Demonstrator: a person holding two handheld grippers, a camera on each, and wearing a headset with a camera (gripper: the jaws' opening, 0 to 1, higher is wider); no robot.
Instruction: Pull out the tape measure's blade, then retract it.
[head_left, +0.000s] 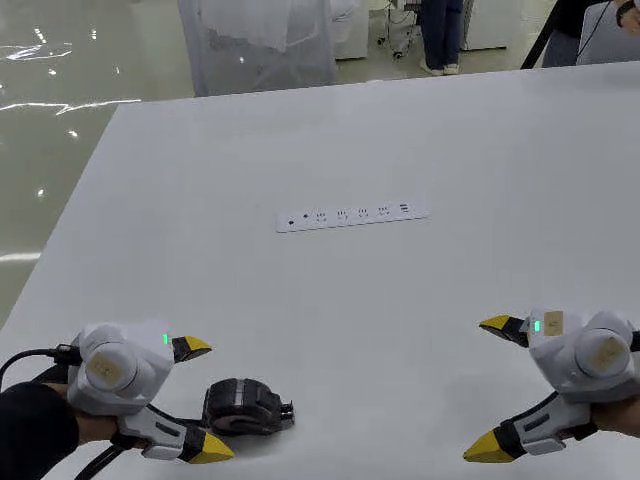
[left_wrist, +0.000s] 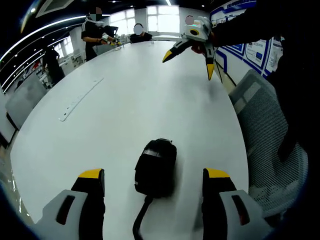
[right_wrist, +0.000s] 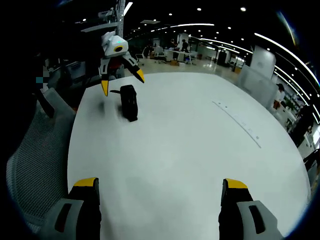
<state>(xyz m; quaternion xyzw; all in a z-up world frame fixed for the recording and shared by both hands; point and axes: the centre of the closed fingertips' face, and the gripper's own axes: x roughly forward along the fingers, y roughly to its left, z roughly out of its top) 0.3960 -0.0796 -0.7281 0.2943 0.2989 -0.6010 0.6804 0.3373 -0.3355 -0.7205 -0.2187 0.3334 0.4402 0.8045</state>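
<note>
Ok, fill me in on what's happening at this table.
A person holds a two-jaw, yellow-tipped gripper in each hand over a white table. The left gripper is open, with a black, rounded tape measure lying on the table between its jaws, not clamped. No blade looks drawn out. The right gripper is open too, well off to the other side, holding nothing. A flat white power strip lies further up the table.

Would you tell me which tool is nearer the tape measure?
The left tool: the tape measure lies between its open jaws; the right tool stands far off.
</note>
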